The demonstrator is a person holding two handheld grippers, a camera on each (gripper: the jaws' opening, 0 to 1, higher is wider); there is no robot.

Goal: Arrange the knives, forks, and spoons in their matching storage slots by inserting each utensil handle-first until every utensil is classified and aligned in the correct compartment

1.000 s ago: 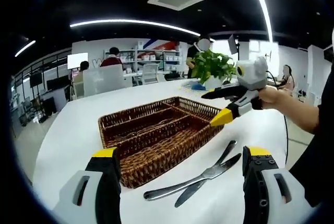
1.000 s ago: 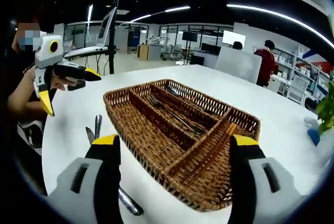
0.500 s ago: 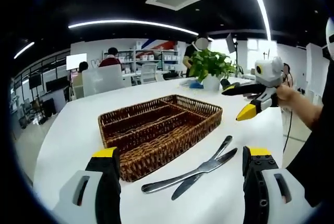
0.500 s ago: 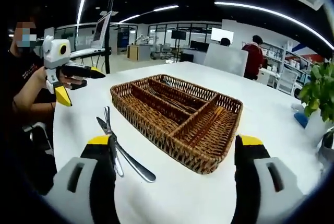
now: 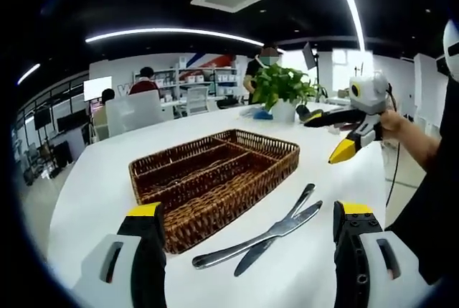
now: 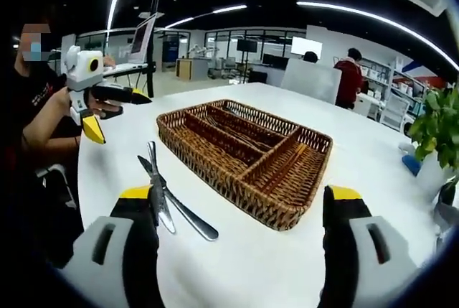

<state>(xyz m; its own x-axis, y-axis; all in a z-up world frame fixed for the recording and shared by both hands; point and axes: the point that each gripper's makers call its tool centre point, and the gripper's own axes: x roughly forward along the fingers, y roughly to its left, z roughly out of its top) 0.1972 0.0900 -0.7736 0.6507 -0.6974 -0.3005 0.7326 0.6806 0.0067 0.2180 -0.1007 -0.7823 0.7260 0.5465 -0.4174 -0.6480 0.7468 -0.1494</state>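
- left gripper (image 5: pixel 247 215) wide, holding nothing
- right gripper (image 6: pixel 244 197) wide, holding nothing
- crossed utensils (image 5: pixel 262 236) lie on the table (image 5: pixel 93 193) just beside the basket (image 5: pixel 215 179)

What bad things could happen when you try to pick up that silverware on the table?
The two utensils lie crossed, one over the other, so a gripper might lift both or knock one aside. They lie flat on the smooth white table, so the jaws may slip. They sit close to the wicker tray, which could get bumped.
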